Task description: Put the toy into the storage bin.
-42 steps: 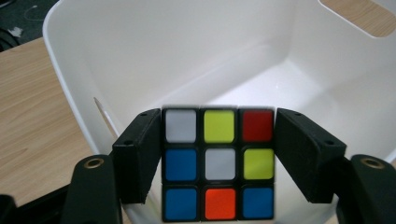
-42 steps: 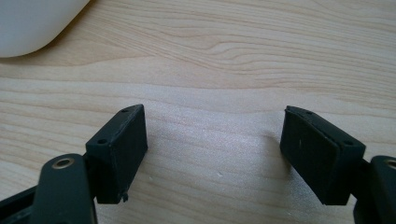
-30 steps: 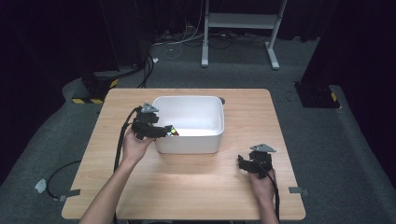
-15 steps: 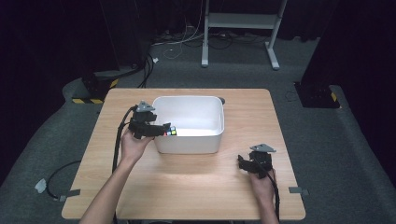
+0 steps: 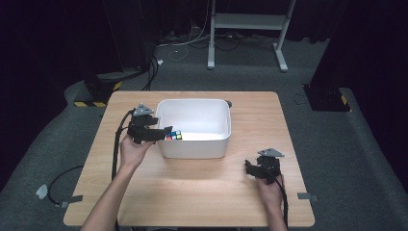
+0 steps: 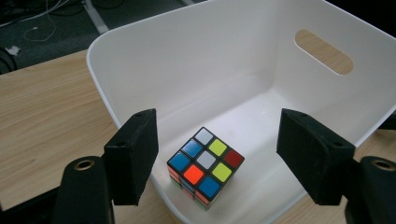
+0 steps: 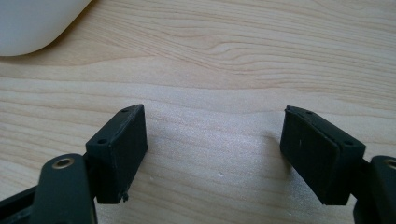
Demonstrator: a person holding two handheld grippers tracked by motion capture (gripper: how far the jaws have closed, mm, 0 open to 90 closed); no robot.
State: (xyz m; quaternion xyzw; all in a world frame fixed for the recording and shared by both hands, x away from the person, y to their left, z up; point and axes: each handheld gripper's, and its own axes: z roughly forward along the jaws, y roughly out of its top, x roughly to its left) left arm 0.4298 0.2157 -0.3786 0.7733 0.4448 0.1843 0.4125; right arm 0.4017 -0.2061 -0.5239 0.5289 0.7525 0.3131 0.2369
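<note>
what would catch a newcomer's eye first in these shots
The brightly coloured puzzle cube stands out most, sitting on the floor of the white bin near its left wall. The left tool hangs open over that rim, jaws spread wide and apart from the cube. The right tool rests open on bare wooden table to the bin's right.

Overhead light is falling on my table while the surrounding floor is staying dim, nearly black at the edges. The white bin is reflecting brightly, its inner wall washing out slightly. My right gripper is casting soft shadows on the wood. Near jaws are blurring slightly in both gripper views; the high view is looking grainy.
</note>
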